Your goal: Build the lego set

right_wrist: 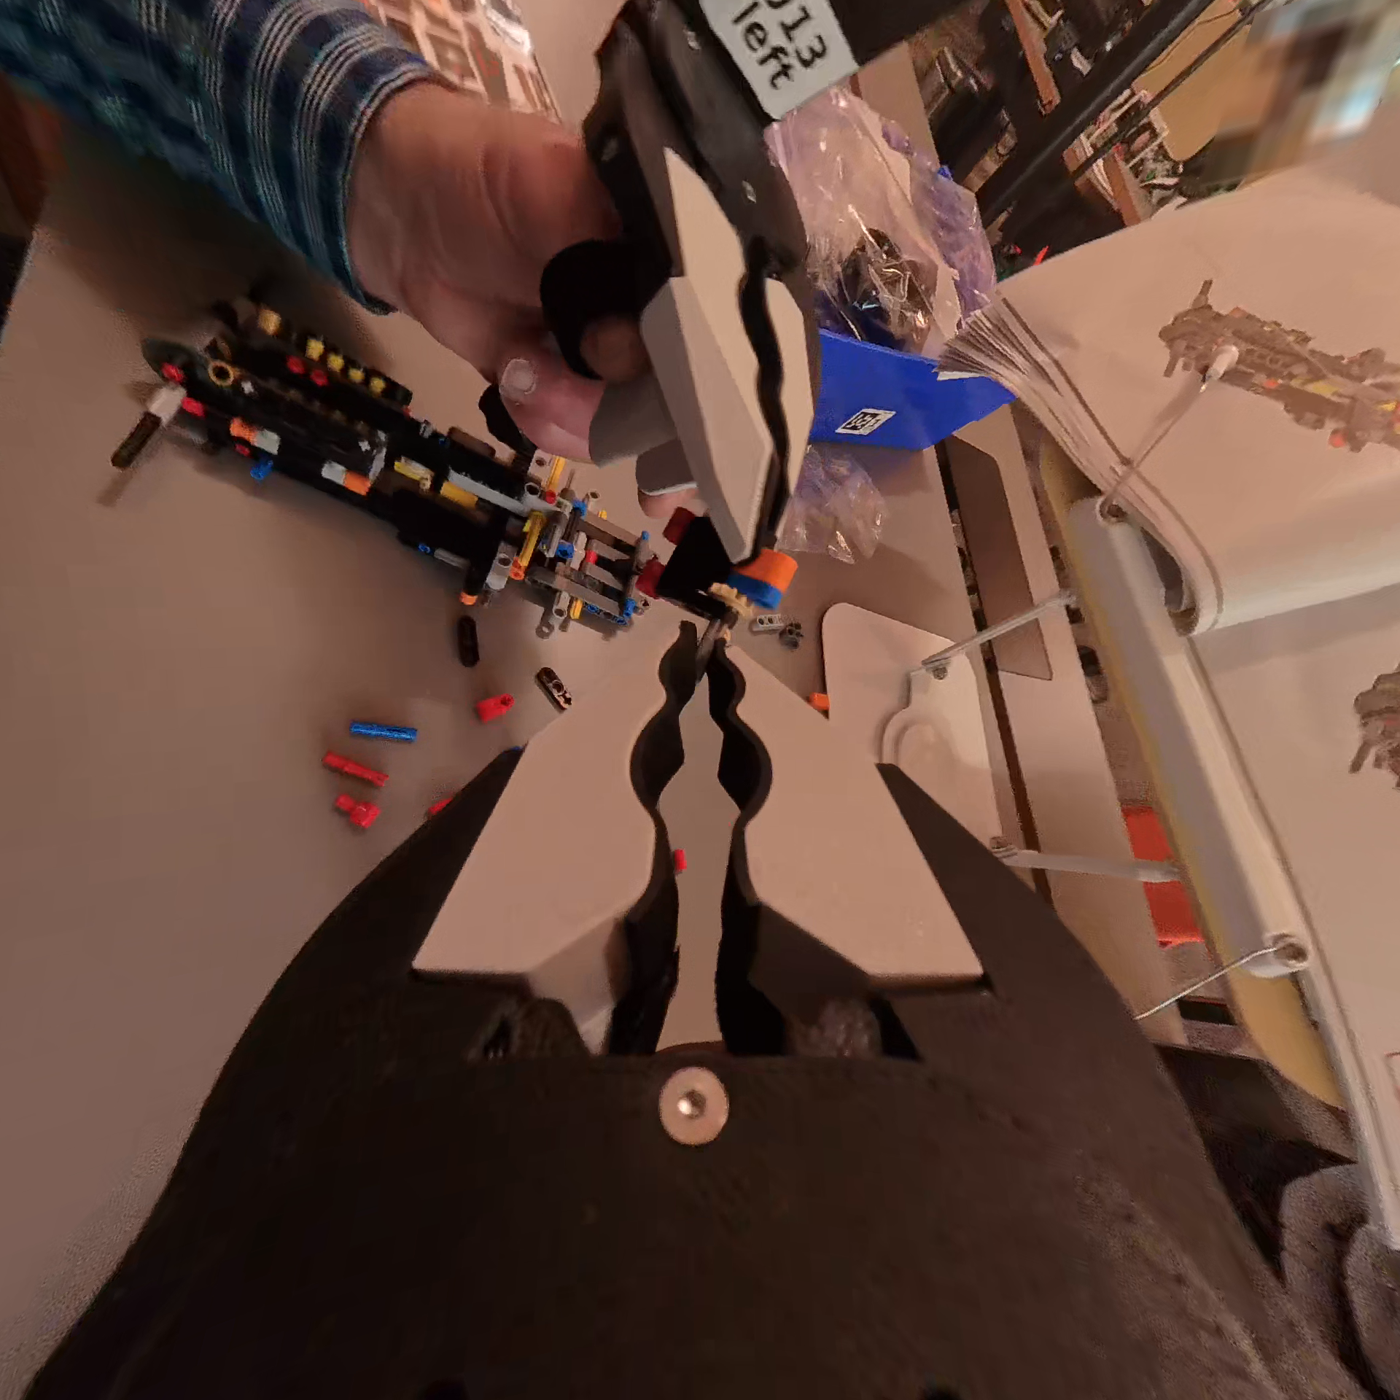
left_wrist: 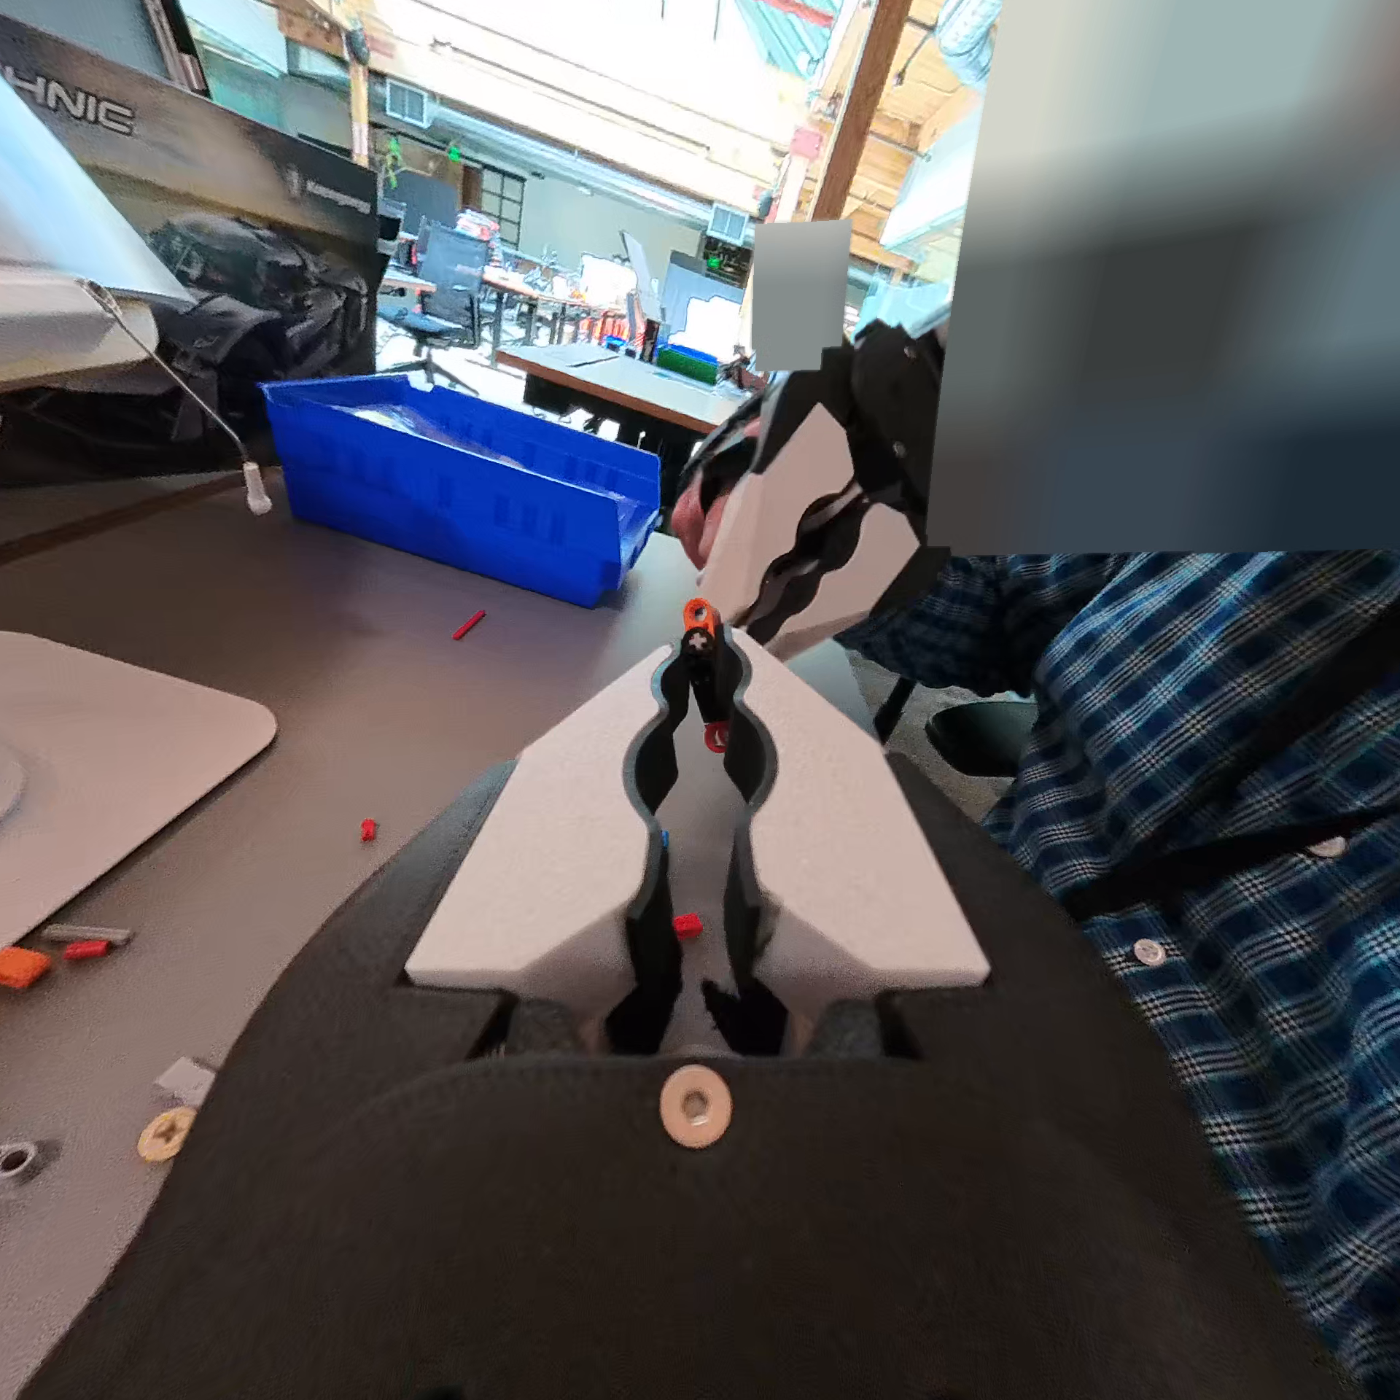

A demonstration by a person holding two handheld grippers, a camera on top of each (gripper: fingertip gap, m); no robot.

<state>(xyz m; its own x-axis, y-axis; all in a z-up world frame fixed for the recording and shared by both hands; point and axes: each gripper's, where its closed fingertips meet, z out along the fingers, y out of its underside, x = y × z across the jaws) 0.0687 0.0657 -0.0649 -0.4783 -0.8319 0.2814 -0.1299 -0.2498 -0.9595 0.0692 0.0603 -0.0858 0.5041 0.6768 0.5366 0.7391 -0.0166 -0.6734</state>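
Left gripper (left_wrist: 701,651) pinches a small black-and-orange lego piece (left_wrist: 704,644) at its tips. Right gripper (right_wrist: 701,655) clamps a thin axle (right_wrist: 708,644) against that piece. Half-built lego model (right_wrist: 364,447) lies beyond on the tabletop (right_wrist: 189,682), loose pins (right_wrist: 364,765) beside it.

Bright open workshop: timber beams (left_wrist: 860,106), grey tabletop (left_wrist: 318,667), office chair (left_wrist: 447,295), distant desks (left_wrist: 629,379).
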